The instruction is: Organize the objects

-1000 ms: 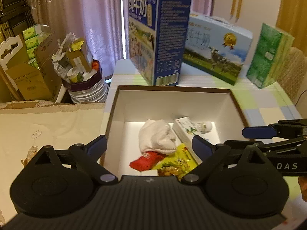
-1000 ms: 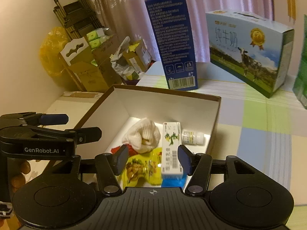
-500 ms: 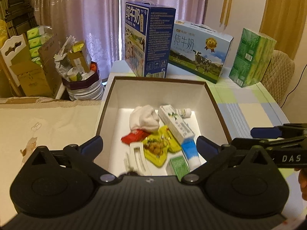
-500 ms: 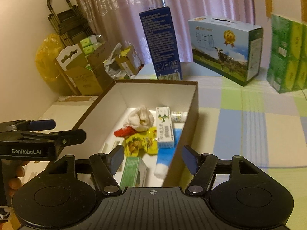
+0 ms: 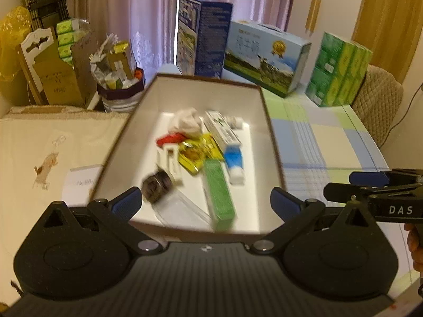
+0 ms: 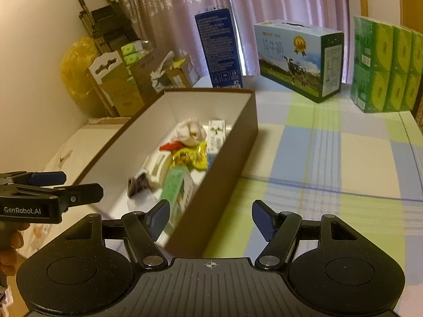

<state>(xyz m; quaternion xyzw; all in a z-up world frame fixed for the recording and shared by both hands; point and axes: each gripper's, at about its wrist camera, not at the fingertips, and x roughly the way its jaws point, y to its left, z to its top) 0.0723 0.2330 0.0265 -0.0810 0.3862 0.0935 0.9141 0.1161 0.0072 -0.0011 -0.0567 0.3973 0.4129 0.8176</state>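
Left wrist view: box [image 5: 275, 158] farther, both grippers [image 5: 206, 203] wide

Both grippers have pulled back and up from the box [image 5: 275, 158]. A second ago the left gripper [image 5: 206, 202] was low over the far end, and only the white cloth [image 5: 186, 119], the red packet [image 5: 169, 140], the yellow packet [image 5: 197, 153] and part of the tube [image 5: 224, 142] showed. Now the near wall shows too, and so do the green box [image 5: 219, 187], the white clip [image 5: 170, 161] and a dark round thing [image 5: 156, 186], which is blurred. The right gripper [image 6: 210, 218] has moved right, off the things in the box, and now sits over the near right corner. More of the checked cloth [image 6: 343, 158] shows. The left gripper's fingers are wider apart.
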